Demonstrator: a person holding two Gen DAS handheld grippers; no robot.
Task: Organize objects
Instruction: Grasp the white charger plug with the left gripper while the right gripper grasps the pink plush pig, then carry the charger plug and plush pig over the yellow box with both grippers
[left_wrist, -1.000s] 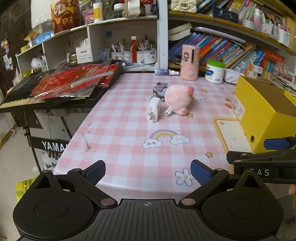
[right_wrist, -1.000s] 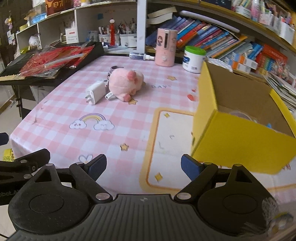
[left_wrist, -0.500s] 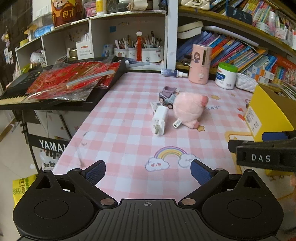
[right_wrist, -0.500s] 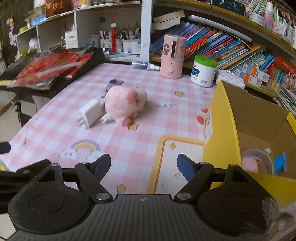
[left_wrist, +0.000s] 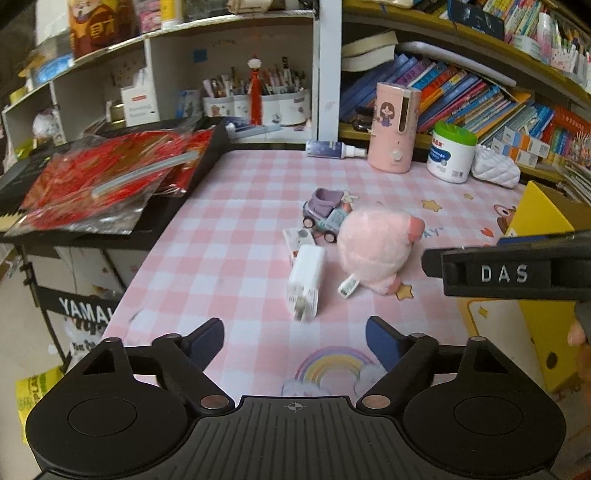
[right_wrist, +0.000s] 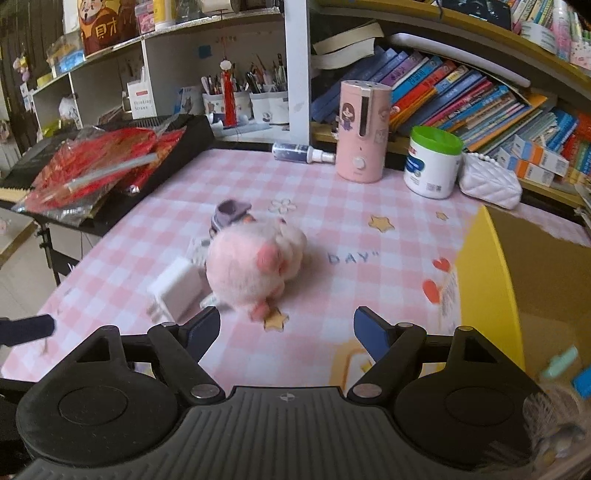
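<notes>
A pink plush pig (left_wrist: 376, 251) lies mid-table on the pink checked cloth (left_wrist: 229, 236). A white charger plug (left_wrist: 306, 281) lies at its left and a small purple toy car (left_wrist: 325, 215) behind it. My left gripper (left_wrist: 295, 341) is open and empty, just short of the charger. My right gripper (right_wrist: 286, 332) is open and empty, just in front of the pig (right_wrist: 255, 269); the charger (right_wrist: 175, 290) and the car (right_wrist: 229, 214) show there too. An open yellow box (right_wrist: 491, 291) stands at the right, also in the left wrist view (left_wrist: 543, 221).
At the back stand a pink humidifier (left_wrist: 393, 127), a green-lidded jar (left_wrist: 450, 151), a spray bottle (left_wrist: 332, 149) and a white quilted pouch (left_wrist: 496, 170). A keyboard with red packets (left_wrist: 110, 177) borders the table's left. Shelves of books and pen cups rise behind.
Both grippers have moved forward toward the pig and charger, which now look larger and closer. The right gripper has turned from the yellow box toward the pig.
</notes>
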